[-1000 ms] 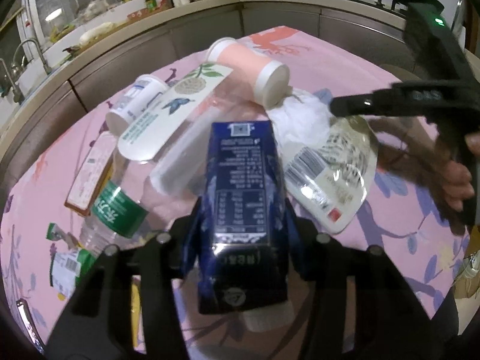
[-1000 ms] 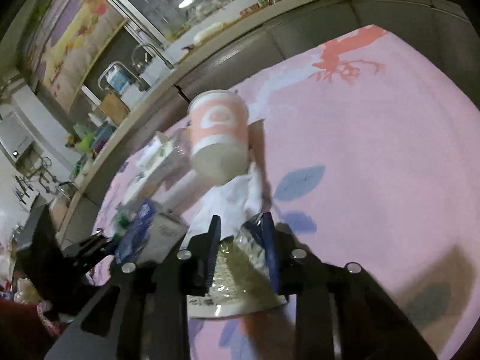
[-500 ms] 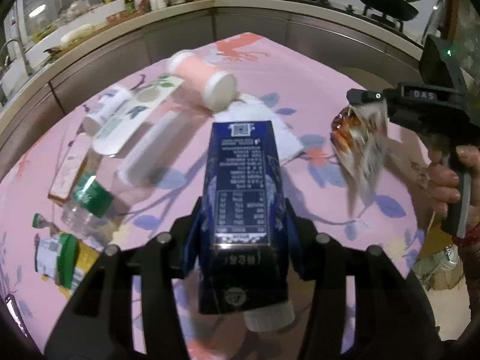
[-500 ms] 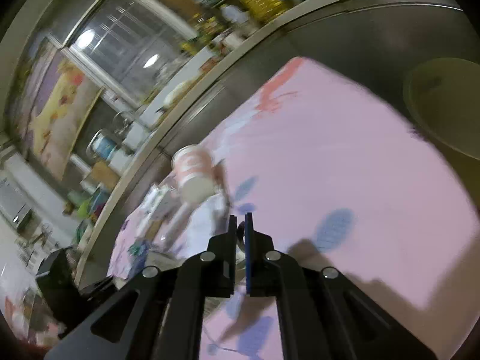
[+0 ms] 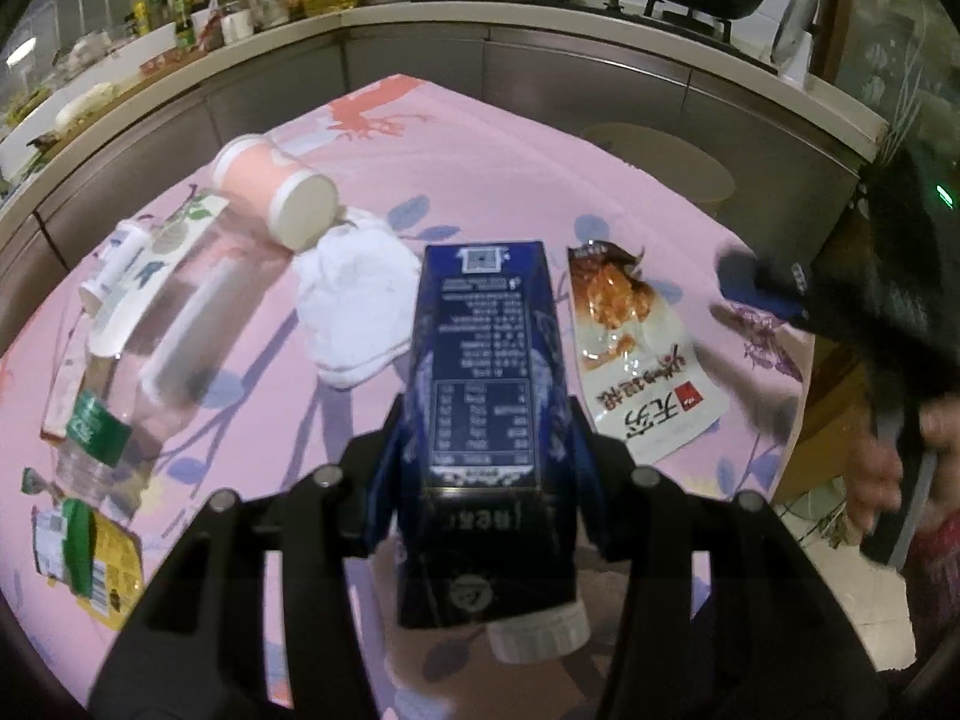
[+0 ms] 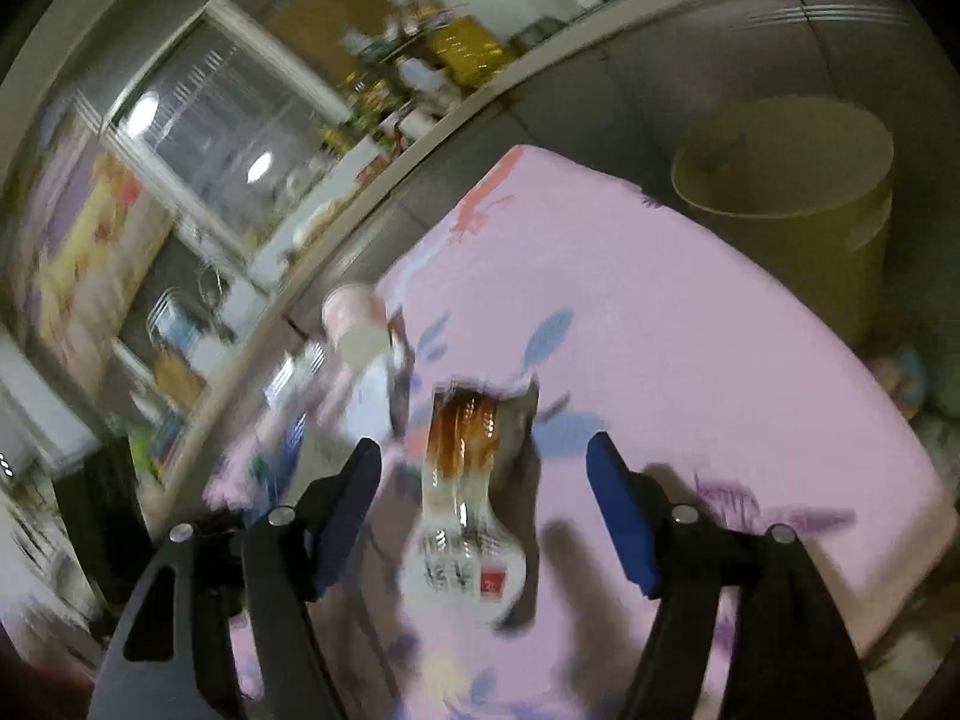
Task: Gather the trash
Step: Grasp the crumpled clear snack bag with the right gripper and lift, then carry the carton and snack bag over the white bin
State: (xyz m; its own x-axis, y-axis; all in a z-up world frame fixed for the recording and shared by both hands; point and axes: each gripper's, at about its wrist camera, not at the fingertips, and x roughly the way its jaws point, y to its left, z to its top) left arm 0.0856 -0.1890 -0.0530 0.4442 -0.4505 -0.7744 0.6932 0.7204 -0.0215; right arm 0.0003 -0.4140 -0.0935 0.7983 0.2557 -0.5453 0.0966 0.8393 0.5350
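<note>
- The left gripper (image 5: 485, 438) is clamping a dark blue rectangular drink carton (image 5: 486, 384) between its blue pads, jaws partly apart at the carton's width; the printed nutrition panel is facing the camera and a white screw cap is showing at the carton's near end.
- The right gripper (image 6: 483, 480) is standing wide, its jaws having just been opening; nothing is being pressed by the blue pads (image 6: 618, 510).
- A flat white and clear plastic snack pouch with an orange-brown food picture (image 6: 465, 504) is lying in line between the right fingers, blurred, apart from both pads; in the left wrist view the same pouch (image 5: 636, 354) is lying flat on the pink cloth just right of the carton.
- The pink floral tablecloth (image 5: 510, 180) is carrying the rest of the trash.
- A crumpled white tissue (image 5: 354, 306) is lying just left of the carton's far end.
- A pink and white paper cup (image 5: 276, 192) is lying on its side, its white base touching the tissue.
- A clear plastic bottle with a green label (image 5: 102, 414) is lying further left, near a yellow and green wrapper (image 5: 90, 552).
- A round beige bin (image 6: 786, 180) is standing beyond the table's far corner.
- A person's hand (image 5: 888, 462) is gripping the right gripper's black handle at the right edge of the left wrist view.
</note>
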